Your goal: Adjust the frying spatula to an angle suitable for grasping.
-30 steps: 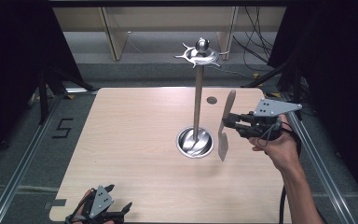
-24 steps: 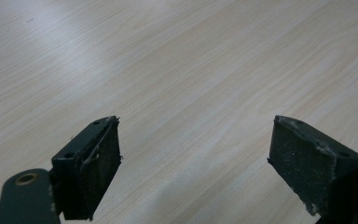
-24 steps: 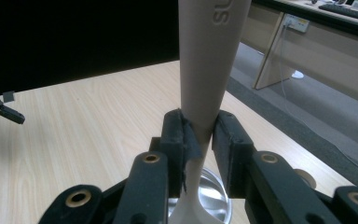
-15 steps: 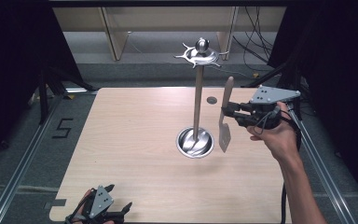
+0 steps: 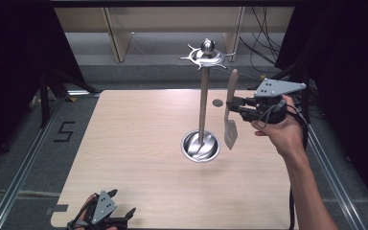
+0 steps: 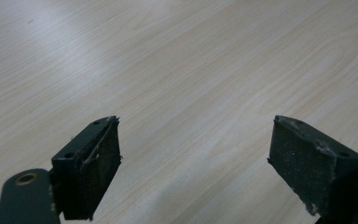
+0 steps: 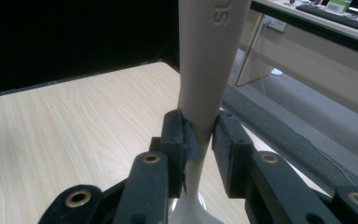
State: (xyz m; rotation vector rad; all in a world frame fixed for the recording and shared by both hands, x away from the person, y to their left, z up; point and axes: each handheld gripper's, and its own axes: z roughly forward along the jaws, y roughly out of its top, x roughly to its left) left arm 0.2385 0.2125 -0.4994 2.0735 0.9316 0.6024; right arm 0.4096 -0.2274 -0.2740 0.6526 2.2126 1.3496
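We look down on a light wooden table (image 5: 139,143). Near its middle, a bit toward 3 o'clock, stands a shiny metal stand (image 5: 202,103) with a round base, a tall thin pole and little hooks and a ball on top. Just at 3 o'clock from the pole, we see a hand (image 5: 280,132) holding the right gripper (image 5: 239,108) up in the air. Its two black jaws are pressed tight on the handle of a pale spatula (image 5: 230,111). The spatula hangs almost straight up and down, with the flat blade at the bottom, above the table and just beside the stand's base but not touching it. The top of the handle is close to the hooks but below them. In the right gripper view we see the jaws squeeze the thin part of the spatula (image 7: 205,70) handle from both sides, and some raised letters show near the top of the handle. At 7 o'clock, at the near edge of the table, the left gripper (image 5: 117,215) sits low. In the left gripper view its two black jaws stand wide apart with nothing but bare table (image 6: 191,70) between them. A small dark round spot (image 5: 217,102) sits on the table past the stand, toward 1 o'clock.
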